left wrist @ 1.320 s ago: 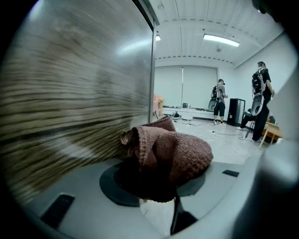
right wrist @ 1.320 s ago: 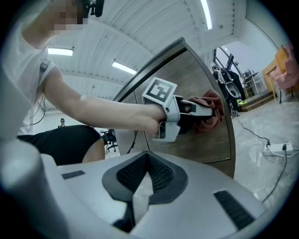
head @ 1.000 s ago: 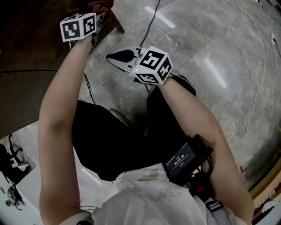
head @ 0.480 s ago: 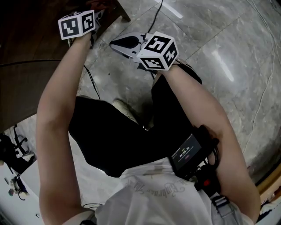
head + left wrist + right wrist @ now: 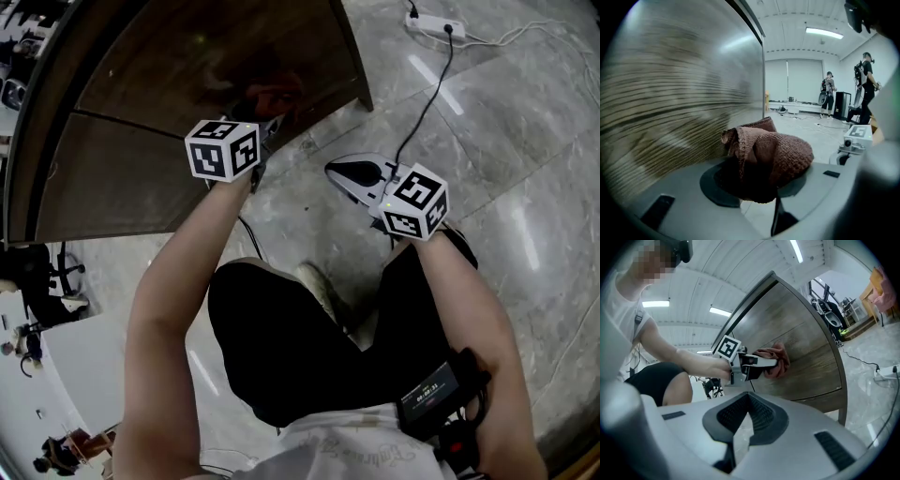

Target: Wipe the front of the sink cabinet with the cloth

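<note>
**A:** Where is the cloth (image 5: 766,152)?

**B:** In the left gripper (image 5: 761,180). The fingers are pinched on it, and it is bunched into a lump that bulges up and out past the fingertips.

**A:** What does it look like?

**B:** It is reddish brown with a coarse, knitted-looking weave. A folded hem stands up along the left side of the lump. The underside, down between the fingers, is in shadow.

**A:** And how does it sit relative to the cabinet?

**B:** The cabinet front (image 5: 187,84) is dark brown wood with a streaky grain, and a thin seam runs across the panel. In the right gripper view the cloth lies against the wood, partway up the panel, with the left gripper pointing at the front. In the left gripper view the panel fills the left side, just beside the cloth.

**A:** What about the other hand?

**B:** The right gripper (image 5: 746,411) is held off the cabinet, over the grey marbled floor (image 5: 487,141) and well apart from the cloth. Its fingers are pressed together with nothing between them, and it points towards the left gripper and the cabinet.

**A:** Is there anything else nearby?

**B:** A white power strip (image 5: 436,23) lies on the floor beyond the cabinet's corner. A black cable (image 5: 427,98) runs from it towards the person.
</note>
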`<state>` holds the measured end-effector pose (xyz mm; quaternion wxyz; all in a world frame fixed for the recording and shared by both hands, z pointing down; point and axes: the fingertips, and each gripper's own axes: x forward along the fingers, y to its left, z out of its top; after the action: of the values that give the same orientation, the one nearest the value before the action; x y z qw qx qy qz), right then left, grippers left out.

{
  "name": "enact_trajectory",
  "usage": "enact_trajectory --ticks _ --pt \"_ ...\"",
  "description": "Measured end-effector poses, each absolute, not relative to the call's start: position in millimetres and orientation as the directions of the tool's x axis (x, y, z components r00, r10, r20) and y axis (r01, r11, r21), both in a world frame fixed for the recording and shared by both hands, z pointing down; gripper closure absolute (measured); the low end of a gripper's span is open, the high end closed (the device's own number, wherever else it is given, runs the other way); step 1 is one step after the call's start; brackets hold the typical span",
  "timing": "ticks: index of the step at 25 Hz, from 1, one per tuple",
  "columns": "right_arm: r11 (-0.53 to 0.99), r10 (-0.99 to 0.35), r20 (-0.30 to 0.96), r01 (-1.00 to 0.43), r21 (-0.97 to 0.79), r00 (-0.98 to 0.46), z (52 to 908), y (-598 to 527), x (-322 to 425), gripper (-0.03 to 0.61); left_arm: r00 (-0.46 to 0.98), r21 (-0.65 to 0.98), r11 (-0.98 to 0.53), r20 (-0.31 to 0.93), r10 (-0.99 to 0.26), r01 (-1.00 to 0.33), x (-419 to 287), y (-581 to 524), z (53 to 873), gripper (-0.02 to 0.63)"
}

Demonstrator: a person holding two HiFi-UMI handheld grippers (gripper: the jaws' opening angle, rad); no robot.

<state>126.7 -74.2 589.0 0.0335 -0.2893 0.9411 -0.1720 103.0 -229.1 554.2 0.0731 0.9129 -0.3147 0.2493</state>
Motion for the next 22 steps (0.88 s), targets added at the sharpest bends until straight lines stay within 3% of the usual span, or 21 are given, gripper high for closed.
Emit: enact_trajectory --ticks 16,22 --pt "0.782 -0.522 0.059 -0.505 -0.365 -0.851 598.3 -81.6 100.4 0.566 0.487 -0.012 -0.594 0.558 -0.671 -0.805 -70.6 -211.7 594.3 0.46" --pt "0.77 -0.536 0.069 -0.521 -0.368 -0.841 602.7 -86.8 104.3 0.566 0.47 -0.008 -0.573 0.563 -0.68 -0.819 -82.1 -218.0 610.4 0.46"
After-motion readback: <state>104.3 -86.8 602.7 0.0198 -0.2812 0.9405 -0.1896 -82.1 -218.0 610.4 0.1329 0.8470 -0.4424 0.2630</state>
